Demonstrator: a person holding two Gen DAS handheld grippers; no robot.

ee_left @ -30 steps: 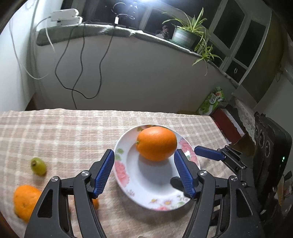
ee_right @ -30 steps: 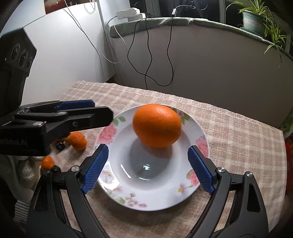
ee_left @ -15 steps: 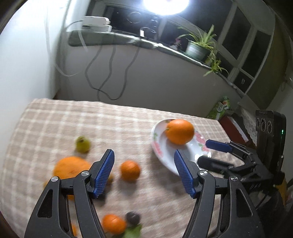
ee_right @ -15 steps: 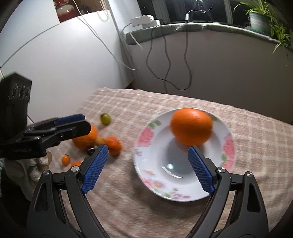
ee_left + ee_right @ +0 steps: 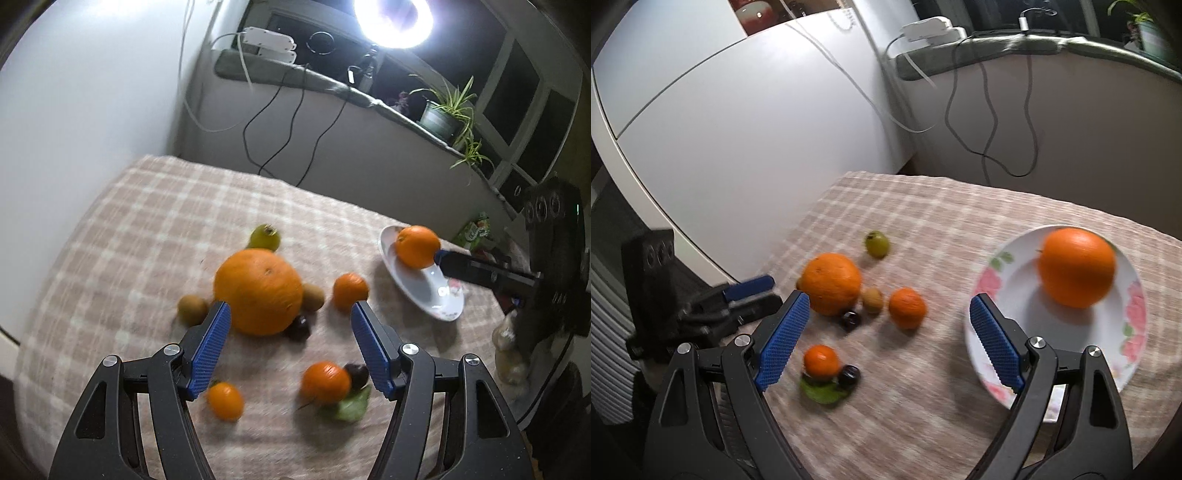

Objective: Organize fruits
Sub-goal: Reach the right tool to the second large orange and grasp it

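Observation:
A floral white plate point(image 5: 1015, 280) holds one large orange point(image 5: 1076, 266) at the right of the checked tablecloth; both show in the left wrist view, plate point(image 5: 417, 291), orange point(image 5: 417, 246). A bigger orange point(image 5: 260, 291) lies left among small fruit: a mandarin point(image 5: 350, 291), a green fruit point(image 5: 265, 237), two brown fruits point(image 5: 192, 309), dark fruits point(image 5: 298, 328), more mandarins point(image 5: 325, 382). My left gripper point(image 5: 290, 317) is open and empty, close to the big orange. My right gripper point(image 5: 889, 312) is open and empty above the cloth, left of the plate.
A white wall point(image 5: 74, 110) borders the table on the left. A ledge with cables, a power strip point(image 5: 269, 44) and a potted plant point(image 5: 447, 114) runs behind. A bright ring lamp point(image 5: 393, 18) shines above. A green leaf point(image 5: 349, 406) lies by the near mandarin.
Both grippers have swung left, away from the plate. The left one now faces the fruit pile with the big orange near its jaws. Both stay open and empty.

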